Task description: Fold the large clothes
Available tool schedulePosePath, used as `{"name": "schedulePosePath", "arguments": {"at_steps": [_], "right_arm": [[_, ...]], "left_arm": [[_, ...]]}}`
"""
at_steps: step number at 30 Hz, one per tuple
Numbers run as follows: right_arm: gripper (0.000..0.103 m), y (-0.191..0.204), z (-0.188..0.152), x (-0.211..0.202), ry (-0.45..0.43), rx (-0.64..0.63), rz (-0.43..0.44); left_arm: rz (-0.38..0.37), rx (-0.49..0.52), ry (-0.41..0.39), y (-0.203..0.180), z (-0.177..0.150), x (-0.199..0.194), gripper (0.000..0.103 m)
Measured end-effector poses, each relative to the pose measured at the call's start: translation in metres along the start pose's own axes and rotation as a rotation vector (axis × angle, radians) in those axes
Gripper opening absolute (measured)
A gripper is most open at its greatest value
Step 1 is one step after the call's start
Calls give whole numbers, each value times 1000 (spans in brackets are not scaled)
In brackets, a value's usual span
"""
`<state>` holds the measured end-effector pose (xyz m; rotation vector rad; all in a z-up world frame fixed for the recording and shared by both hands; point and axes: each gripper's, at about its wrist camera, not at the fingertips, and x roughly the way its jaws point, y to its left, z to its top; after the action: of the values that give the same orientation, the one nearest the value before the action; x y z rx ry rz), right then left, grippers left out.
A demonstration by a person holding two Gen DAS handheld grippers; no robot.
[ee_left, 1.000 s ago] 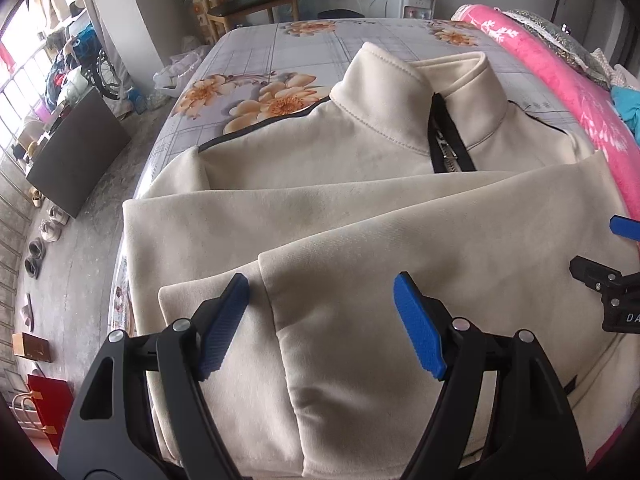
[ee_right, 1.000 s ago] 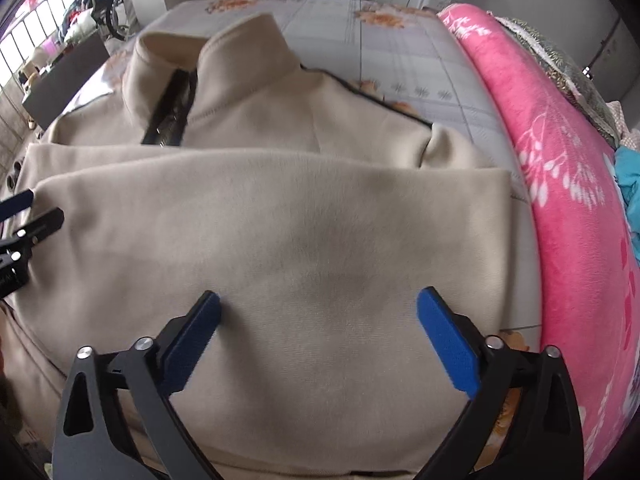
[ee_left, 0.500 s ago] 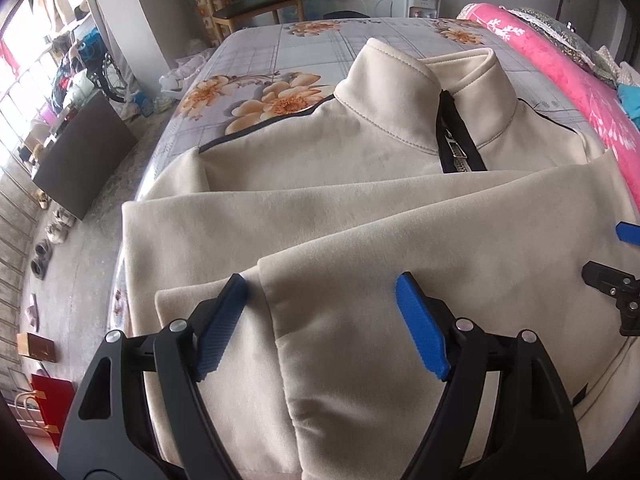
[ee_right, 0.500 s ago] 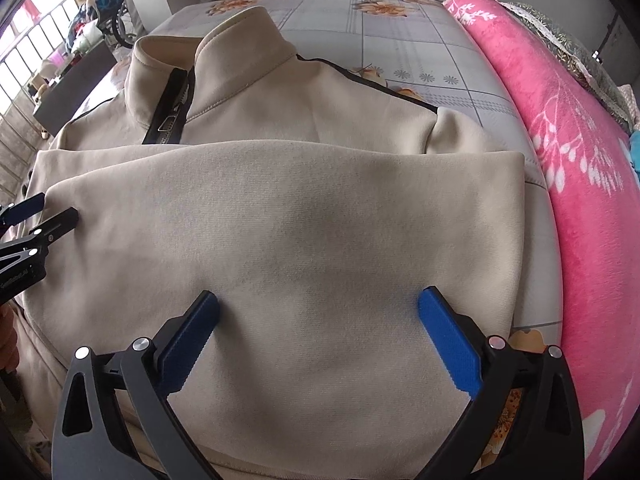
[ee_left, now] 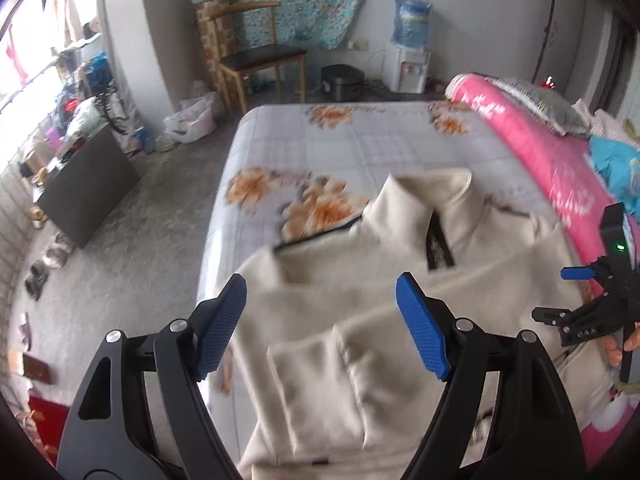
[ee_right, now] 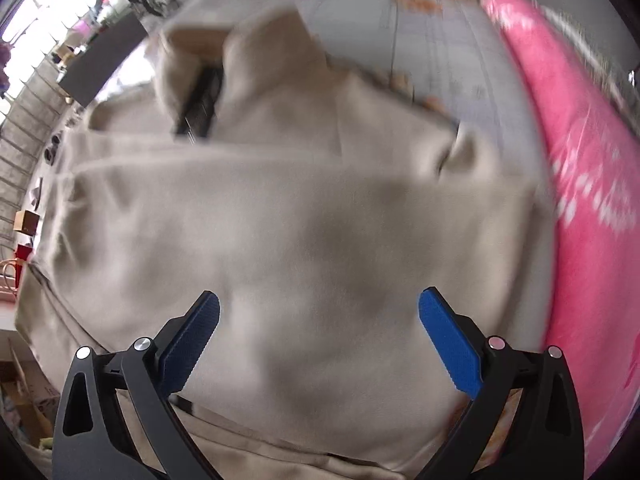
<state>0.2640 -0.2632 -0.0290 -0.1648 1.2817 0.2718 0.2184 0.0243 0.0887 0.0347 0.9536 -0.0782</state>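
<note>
Both claws have lifted off the jacket (ee_left: 340,320) since the earlier frames: the left view, which a second ago was filled with beige fabric, now takes in the far wall, the chair (ee_left: 256,60) and much more of the bed (ee_left: 360,148). That jacket lies on the bed's near half, sleeves folded across the chest, the lower body already brought up over them. Its collar (ee_left: 424,200) and zipper point to 12 o'clock, away from the person, so the long axis runs 6 to 12, although folded this far the bundle is nearly as wide as it is long. In the left view the left claw (ee_left: 320,320) hangs above the fabric, jaws wide and nothing between them; the right claw (ee_right: 320,340) is likewise spread and empty, seen also at 3 o'clock in the left view. The risk, I judge, is that thick fleece springs back once released, so the loose sleeve cuff at 6 o'clock may slide out. Another grab taken too shallow would lift only the top layer and undo the fold. A pink blanket (ee_left: 540,160) at 2 o'clock crowds that side.
</note>
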Motion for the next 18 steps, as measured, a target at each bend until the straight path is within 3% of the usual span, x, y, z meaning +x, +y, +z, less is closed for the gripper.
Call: {"name": "schedulePosePath", "arguments": {"at_steps": [5, 9, 11, 14, 18], "right_arm": [[97, -3, 45, -32, -125, 7, 60], [97, -9, 91, -28, -187, 58, 101], [97, -13, 120, -10, -169, 97, 126], [93, -12, 149, 22, -121, 118, 141], [88, -13, 172, 56, -63, 155, 166]], "left_arm": [[-123, -32, 18, -15, 43, 49, 62], [-175, -66, 40, -36, 71, 93, 51], [-175, -87, 64, -44, 81, 116, 41], [-166, -93, 109, -53, 90, 146, 34], [-164, -104, 185, -59, 89, 174, 33]]}}
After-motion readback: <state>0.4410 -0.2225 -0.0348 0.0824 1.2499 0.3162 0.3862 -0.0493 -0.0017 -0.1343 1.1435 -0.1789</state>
